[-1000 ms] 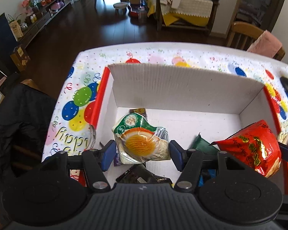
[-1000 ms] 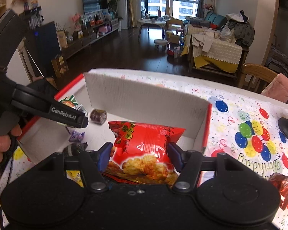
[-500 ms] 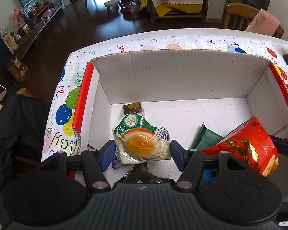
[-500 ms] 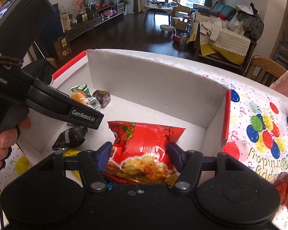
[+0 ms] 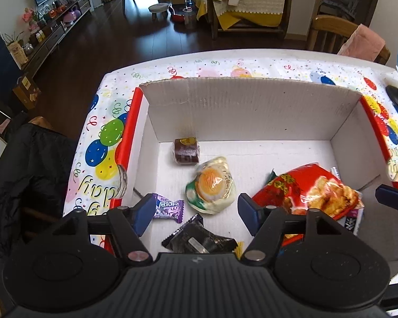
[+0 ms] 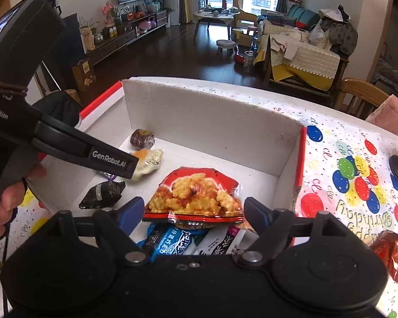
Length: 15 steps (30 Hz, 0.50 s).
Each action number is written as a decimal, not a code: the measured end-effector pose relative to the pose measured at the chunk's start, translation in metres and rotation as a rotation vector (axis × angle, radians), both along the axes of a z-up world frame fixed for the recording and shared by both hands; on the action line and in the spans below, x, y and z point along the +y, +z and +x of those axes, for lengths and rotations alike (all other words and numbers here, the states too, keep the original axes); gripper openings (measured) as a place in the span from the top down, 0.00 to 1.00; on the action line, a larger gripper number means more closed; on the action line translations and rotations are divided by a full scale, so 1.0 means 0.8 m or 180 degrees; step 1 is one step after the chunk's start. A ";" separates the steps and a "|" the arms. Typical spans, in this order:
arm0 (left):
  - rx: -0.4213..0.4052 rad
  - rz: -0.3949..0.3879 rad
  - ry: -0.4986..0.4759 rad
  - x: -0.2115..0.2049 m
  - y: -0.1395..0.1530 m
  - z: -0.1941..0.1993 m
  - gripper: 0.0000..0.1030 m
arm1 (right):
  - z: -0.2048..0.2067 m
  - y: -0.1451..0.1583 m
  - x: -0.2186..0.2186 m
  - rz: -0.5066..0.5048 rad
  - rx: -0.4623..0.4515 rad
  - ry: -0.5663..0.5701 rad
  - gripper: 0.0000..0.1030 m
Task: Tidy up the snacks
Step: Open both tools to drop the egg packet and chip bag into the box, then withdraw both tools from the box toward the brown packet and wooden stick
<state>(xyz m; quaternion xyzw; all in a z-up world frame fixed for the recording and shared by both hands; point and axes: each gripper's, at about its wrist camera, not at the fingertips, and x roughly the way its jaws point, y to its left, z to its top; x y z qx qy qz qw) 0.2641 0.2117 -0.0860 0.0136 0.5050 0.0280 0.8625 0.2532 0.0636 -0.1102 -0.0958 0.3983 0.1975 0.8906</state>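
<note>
Two grippers, left gripper [image 5: 195,210] and right gripper [image 6: 192,210], are hanging wide apart, holding nothing, over a cardboard box [image 5: 252,111] sitting on a balloon tablecloth [image 6: 358,175]; behind, a dark wooden floor [image 5: 98,47] is showing.

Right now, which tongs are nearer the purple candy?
Left. The left tongs have a tip right beside the purple candy; the right tongs sit across the box, over the red chip bag.
</note>
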 end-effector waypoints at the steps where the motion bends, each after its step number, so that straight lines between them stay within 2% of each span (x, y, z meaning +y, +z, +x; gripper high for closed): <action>1: -0.0019 -0.0005 -0.0004 -0.001 0.003 -0.003 0.34 | -0.003 0.003 -0.002 0.0012 -0.0013 -0.0016 0.16; 4: -0.0087 -0.0036 -0.0010 -0.003 0.015 -0.014 0.29 | -0.012 0.013 -0.005 0.0024 -0.0060 -0.0053 0.15; 10: -0.0201 -0.0186 0.0009 -0.001 0.038 -0.035 0.28 | -0.032 0.032 -0.017 0.0086 -0.0171 -0.0143 0.11; 13: -0.0265 -0.0255 0.0002 -0.002 0.049 -0.047 0.22 | -0.042 0.043 -0.024 0.0123 -0.0229 -0.0200 0.09; 15: -0.0301 -0.0295 0.0003 -0.002 0.056 -0.054 0.21 | -0.049 0.050 -0.027 0.0143 -0.0263 -0.0220 0.09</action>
